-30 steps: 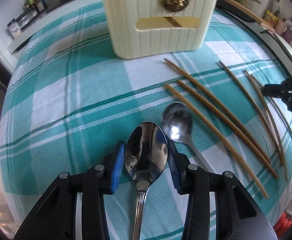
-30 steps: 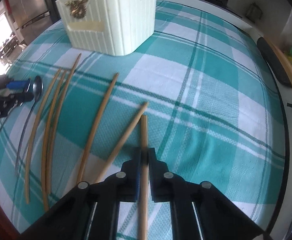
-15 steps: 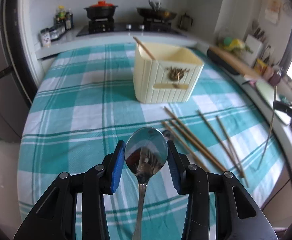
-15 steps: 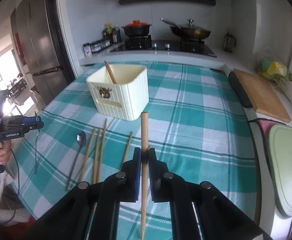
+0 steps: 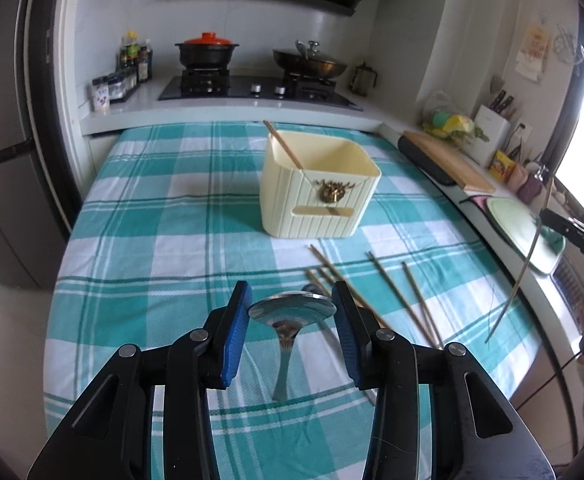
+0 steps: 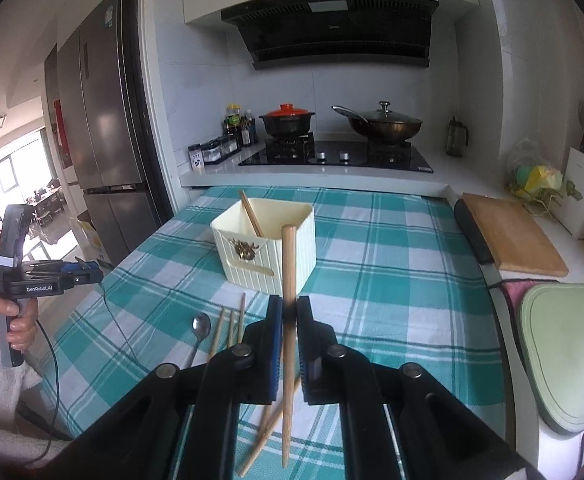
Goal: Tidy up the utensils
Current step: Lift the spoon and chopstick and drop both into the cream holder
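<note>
A: Left wrist view first. What sits between the fingers?

B: The left gripper point(image 5: 291, 322) pinches a metal spoon point(image 5: 292, 310) by the edges of its bowl, blue fingers point(image 5: 234, 330) pressed to either side; the handle hangs down behind them, its end hard to make out. Ahead of the fingers stands the cream utensil holder point(image 5: 318, 194) on the checked bench point(image 5: 164, 216), 1 chopstick point(image 5: 283, 145) leaning inside. Loose chopsticks point(image 5: 388, 290) lie just beyond the right finger, partly hidden by it. A second spoon point(image 5: 310, 289) barely peeks out behind the held one.

A: And the right wrist view?

B: The right gripper point(image 6: 288, 322) has its fingers pressed together on 1 held chopstick point(image 6: 289, 264), upright, its lower end crossing others below. The holder lies straight ahead. To the left of the fingers the second spoon shows in full. At the far left a hand point(image 6: 14, 322) grips the other tool; what that tool carries is too small to tell.
</note>
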Tool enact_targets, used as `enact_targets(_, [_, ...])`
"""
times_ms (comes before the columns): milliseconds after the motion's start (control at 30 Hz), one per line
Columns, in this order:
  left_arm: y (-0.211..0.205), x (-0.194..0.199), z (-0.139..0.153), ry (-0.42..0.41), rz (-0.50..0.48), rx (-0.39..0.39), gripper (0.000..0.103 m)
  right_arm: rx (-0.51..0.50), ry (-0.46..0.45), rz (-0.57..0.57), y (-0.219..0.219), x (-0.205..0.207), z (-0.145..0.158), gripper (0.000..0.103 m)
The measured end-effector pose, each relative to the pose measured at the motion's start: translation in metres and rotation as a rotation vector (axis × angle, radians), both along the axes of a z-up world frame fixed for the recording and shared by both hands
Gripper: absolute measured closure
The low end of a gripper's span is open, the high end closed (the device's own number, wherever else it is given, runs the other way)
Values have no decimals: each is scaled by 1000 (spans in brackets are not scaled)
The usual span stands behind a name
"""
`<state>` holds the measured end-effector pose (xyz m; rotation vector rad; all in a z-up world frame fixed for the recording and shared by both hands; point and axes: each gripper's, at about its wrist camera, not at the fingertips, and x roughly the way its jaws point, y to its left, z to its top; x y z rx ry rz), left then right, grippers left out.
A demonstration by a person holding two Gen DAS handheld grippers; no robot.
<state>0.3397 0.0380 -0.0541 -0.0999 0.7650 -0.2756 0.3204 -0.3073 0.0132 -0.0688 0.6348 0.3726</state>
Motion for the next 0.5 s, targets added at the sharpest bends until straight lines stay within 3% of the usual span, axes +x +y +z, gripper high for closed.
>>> enact_targets(267, [6, 11, 20, 8, -9, -56, 61, 26, -31, -1, 9, 12, 7, 96])
enact_targets(500, [7, 44, 73, -38, -21, -107, 61, 24, -79, 27, 30, 47, 22, 96])
